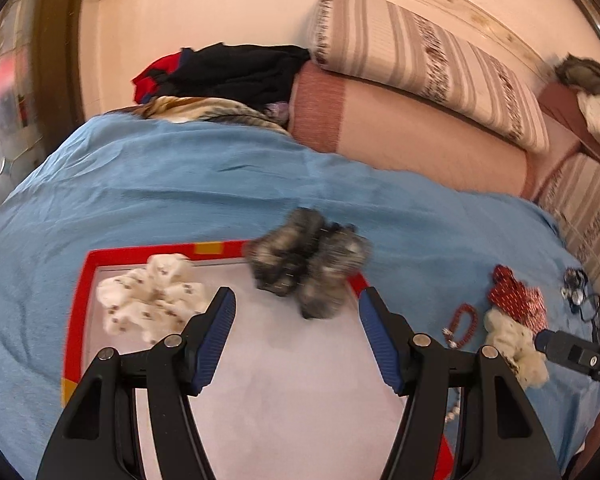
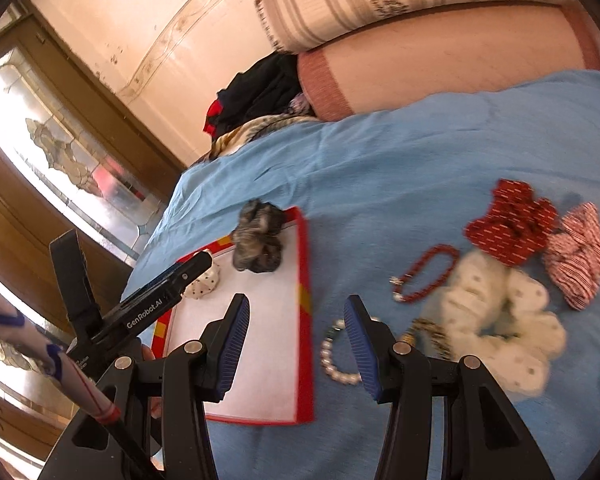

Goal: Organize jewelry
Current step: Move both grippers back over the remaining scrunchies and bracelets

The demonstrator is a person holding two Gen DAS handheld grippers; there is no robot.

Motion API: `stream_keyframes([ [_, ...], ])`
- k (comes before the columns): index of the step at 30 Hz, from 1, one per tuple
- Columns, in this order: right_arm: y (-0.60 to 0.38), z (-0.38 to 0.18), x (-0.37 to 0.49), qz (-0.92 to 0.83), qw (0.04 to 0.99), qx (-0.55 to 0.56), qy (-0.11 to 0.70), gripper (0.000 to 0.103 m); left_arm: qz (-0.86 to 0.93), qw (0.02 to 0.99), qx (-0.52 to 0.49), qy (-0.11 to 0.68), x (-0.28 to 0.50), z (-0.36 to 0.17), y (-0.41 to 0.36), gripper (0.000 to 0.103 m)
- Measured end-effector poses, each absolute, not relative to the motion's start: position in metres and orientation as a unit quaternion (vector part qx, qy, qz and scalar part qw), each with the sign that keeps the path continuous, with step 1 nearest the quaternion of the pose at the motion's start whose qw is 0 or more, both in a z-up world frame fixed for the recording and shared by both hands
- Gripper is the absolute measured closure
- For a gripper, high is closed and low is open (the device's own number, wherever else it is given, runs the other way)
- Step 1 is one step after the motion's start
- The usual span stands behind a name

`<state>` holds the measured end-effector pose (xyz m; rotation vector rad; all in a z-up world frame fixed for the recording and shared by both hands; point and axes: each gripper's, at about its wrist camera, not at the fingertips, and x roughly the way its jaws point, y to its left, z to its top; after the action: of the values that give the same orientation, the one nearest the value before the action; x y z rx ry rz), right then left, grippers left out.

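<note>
Over a bed (image 1: 148, 184) draped in blue, a red-framed tray (image 1: 284, 380) with a pale floor. Left hand-held gripper (image 1: 298, 320) spread wide above that tray, blue pads (image 1: 216, 340) parted, nothing between them. Just ahead, a grey scrunchie (image 1: 308, 262), blurred, at the tray's far right corner, lapping onto the rim. A cream spotted scrunchie (image 1: 152, 300) lying in the tray's far left corner.

Right hand-held gripper (image 2: 296, 340) likewise open and empty, hovering over the tray's right edge. Beside that edge on the blue cover, a pearl bracelet (image 2: 334, 360), partly hidden by the right finger. Further right, a red bead bracelet (image 2: 426, 276), touching a white dotted scrunchie (image 2: 500, 320). Beyond those, a red scrunchie (image 2: 512, 222) and a red-and-white striped scrunchie (image 2: 578, 256), side by side.
</note>
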<state>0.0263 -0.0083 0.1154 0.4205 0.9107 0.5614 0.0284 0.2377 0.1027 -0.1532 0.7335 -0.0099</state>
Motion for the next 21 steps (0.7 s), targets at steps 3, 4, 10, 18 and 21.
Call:
stream_keyframes([
  [3,-0.030,0.110,0.022,0.258,0.840,0.207,0.429,0.050,-0.020,0.929,-0.069,0.362,0.028,0.102,0.221,0.040],
  [4,-0.040,0.108,0.021,0.254,0.841,0.211,0.428,0.050,-0.026,0.929,-0.065,0.363,0.028,0.102,0.215,0.040],
  [10,-0.096,0.097,0.017,0.221,0.847,0.244,0.418,0.050,-0.066,0.923,-0.054,0.376,0.029,0.097,0.177,0.040],
  [18,-0.162,0.077,0.021,0.166,0.844,0.295,0.416,0.050,-0.162,0.897,-0.066,0.406,0.019,0.087,0.133,0.040],
  [21,-0.167,0.078,0.022,0.165,0.844,0.297,0.415,0.050,-0.170,0.893,-0.057,0.412,0.018,0.083,0.121,0.040],
])
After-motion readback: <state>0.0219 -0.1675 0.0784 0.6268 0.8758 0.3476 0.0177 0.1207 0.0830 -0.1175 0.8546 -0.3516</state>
